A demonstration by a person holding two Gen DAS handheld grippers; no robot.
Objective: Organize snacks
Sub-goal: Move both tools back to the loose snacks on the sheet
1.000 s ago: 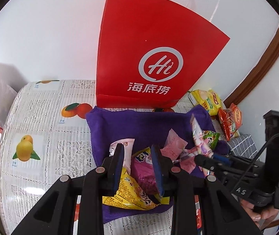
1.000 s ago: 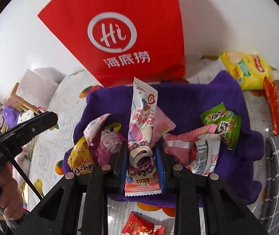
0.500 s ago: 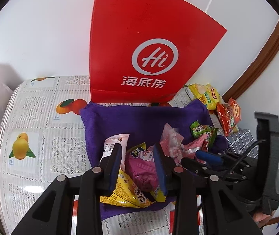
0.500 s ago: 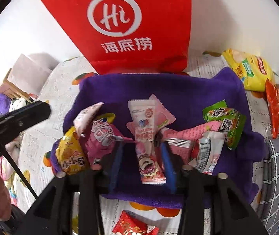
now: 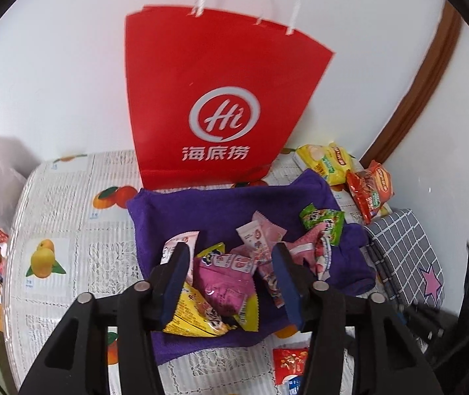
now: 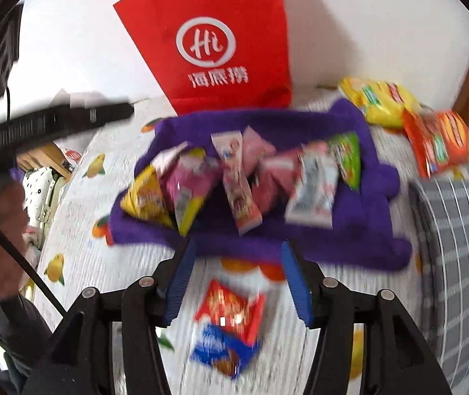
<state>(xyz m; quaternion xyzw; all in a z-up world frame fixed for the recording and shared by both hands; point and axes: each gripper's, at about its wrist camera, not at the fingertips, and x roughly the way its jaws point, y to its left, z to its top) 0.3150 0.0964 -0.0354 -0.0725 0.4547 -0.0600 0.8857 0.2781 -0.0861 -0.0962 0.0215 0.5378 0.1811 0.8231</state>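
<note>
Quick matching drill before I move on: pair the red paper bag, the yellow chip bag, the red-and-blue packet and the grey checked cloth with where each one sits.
Things:
1. red paper bag
2. yellow chip bag
3. red-and-blue packet
4. grey checked cloth

Places:
A. on the tablecloth, nearer the cameras than the purple towel
B. upright against the wall behind the towel
C. right of the towel
D. far right corner, beside the red bag's base

Pairs: 1-B, 2-D, 3-A, 4-C

At twelve o'clock I am reading "Hi" in a white ring on the red paper bag (image 5: 221, 98), with the characters "海底捞" printed beneath it. The snack wrappers' print is staying too small and blurred for me.
</note>
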